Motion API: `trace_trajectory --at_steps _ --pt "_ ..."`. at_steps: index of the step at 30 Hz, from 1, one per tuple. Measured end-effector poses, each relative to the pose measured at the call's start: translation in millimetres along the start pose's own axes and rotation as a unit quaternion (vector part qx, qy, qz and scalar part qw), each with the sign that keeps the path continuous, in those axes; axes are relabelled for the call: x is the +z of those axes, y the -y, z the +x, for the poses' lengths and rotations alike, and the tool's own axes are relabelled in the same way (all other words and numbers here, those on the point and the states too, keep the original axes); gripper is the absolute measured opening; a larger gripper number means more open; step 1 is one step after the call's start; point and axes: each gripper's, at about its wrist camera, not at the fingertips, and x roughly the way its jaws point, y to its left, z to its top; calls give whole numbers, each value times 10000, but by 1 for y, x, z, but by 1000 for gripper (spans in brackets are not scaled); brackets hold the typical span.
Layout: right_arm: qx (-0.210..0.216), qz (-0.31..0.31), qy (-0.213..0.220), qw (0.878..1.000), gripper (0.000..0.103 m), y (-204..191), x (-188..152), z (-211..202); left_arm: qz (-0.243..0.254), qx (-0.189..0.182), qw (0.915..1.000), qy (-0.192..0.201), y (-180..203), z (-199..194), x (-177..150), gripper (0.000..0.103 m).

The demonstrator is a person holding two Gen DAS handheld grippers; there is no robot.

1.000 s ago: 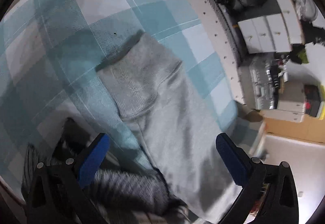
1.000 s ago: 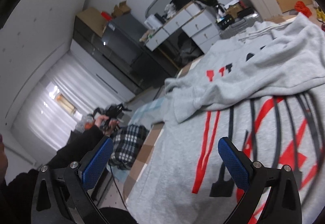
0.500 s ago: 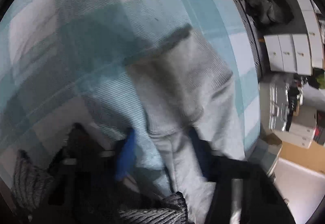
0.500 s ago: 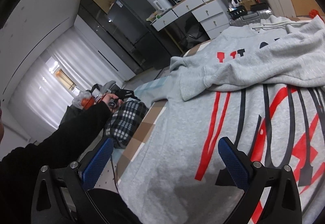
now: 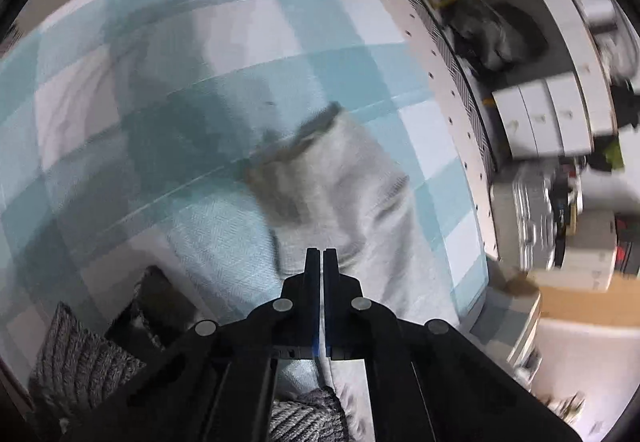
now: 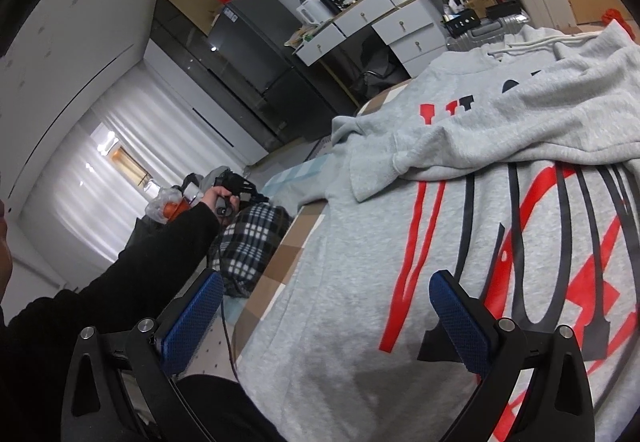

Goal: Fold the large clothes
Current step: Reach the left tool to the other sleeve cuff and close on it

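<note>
**Both tongs over a grey sweatshirt on a bed**

Left tongs (image 5: 322, 254): pads pressed together, having just closed. Tips set down on the grey sleeve (image 5: 352, 201), a little short of its cuff (image 5: 304, 133). Not possible to tell whether a pinch of cloth is caught between the pads. Sleeve running from under the tongs forward and away, cuff end farthest out, flat on the teal-and-white checked cover (image 5: 200, 81). To the lower left of the tongs, a grey knit (image 5: 80, 354). Off to the right, past the bed edge, white drawers (image 5: 540, 117), blurred.

Right tongs (image 6: 326, 278): jaws wide apart, nothing between them, held above the sweatshirt (image 6: 352, 302) and not touching it. Directly under and ahead of the tongs, the body of the sweatshirt spread out, with red and black print to the right. Farther ahead, the other sleeve (image 6: 500, 137) folded across the chest. To the left, off the bed edge, the left hand (image 6: 218, 197) on an arm in black (image 6: 140, 262), gripping its tool, beside a black-and-white plaid cloth (image 6: 248, 238). Beyond, against the far wall, a dark fridge (image 6: 256, 41) and a cluttered desk (image 6: 384, 21).
</note>
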Motion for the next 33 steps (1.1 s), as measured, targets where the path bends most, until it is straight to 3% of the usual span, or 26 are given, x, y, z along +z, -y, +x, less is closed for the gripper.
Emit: trace_trajectory --at_steps 2,5,7,8,9,11,14,22,25,27,28,29,30,33 --pt "-4 -64 3 10000 103 -3 -1 0 -202 -37 9998 -14 -4 4 -1 0" --pt "1 -120 -2 9999 103 -5 -2 1 -162 -312 9985 -432 -4 16 2 0" --pt "26 -125 -26 9999 103 -4 -1 2 -32 -276 9990 -358 5 16 3 26" --pt "27 -102 -29 9999 103 -3 0 4 -54 -255 9994 -238 10 17 3 62" --pt "46 -72 -42 10000 103 -2 0 5 -103 -280 9994 -148 9 10 -1 76" --pt "70 -46 -70 9999 103 -2 -1 6 -293 -342 9989 85 4 3 2 76" --pt "53 -74 -73 9999 103 -2 -1 5 -299 -247 9990 -223 2 10 2 76" --pt "-13 -5 -113 9999 103 2 -4 5 -340 -182 9984 -407 5 21 7 76" --pt "-74 -27 -115 9999 103 4 -5 5 -86 -26 9996 -262 19 20 4 81" --pt "-41 10 -129 9999 103 5 -4 6 107 210 9996 -130 26 20 2 79" --pt "-31 19 -142 9999 103 6 -4 7 171 369 9992 -47 29 20 1 70" --pt "-36 16 -157 9999 103 6 -4 7 323 697 9970 77 33 18 0 31" --pt "-34 11 -182 9998 103 6 -4 8 363 737 9966 -5 34 21 0 11" --pt "-16 -9 -218 9998 103 6 -6 7 292 576 9979 -31 30 20 -1 6"
